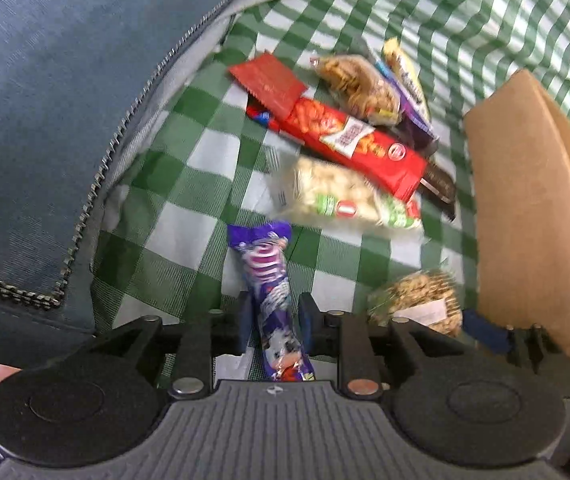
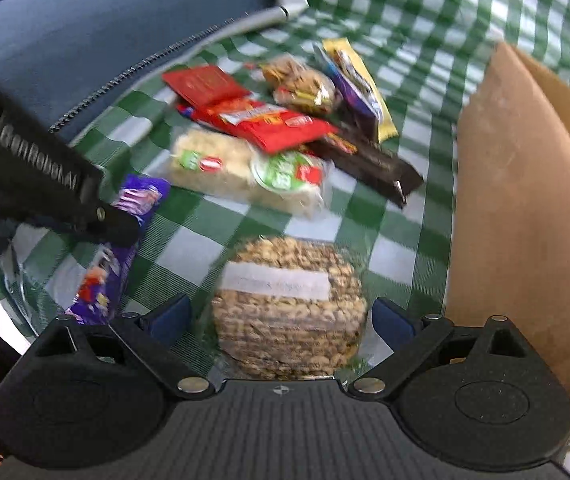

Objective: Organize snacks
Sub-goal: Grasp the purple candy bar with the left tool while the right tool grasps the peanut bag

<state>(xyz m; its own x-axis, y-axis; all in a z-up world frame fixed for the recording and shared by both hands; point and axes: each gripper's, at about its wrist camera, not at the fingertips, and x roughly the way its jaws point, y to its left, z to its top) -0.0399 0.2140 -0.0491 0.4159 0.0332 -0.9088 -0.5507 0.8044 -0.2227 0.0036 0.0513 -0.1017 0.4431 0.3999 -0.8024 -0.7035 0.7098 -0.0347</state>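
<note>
My left gripper [image 1: 275,326] is shut on a purple candy bar [image 1: 273,288], which sticks forward over the green checked cloth [image 1: 205,152]. The same bar [image 2: 125,236] and the left gripper's arm show at the left of the right wrist view. My right gripper [image 2: 281,320] is open, its blue pads on either side of a round clear pack of peanut brittle [image 2: 289,304] without clearly touching it. That pack also shows in the left wrist view [image 1: 417,300]. A pile of snacks lies beyond: a long red packet [image 1: 349,140], a white popcorn bag [image 1: 341,196], a nut bag [image 1: 361,88].
A brown cardboard box [image 1: 533,220] stands at the right, also in the right wrist view [image 2: 521,208]. A blue zippered fabric bag [image 1: 45,120] fills the left. A dark chocolate bar [image 2: 373,164] and purple and yellow packets [image 2: 357,84] lie in the pile.
</note>
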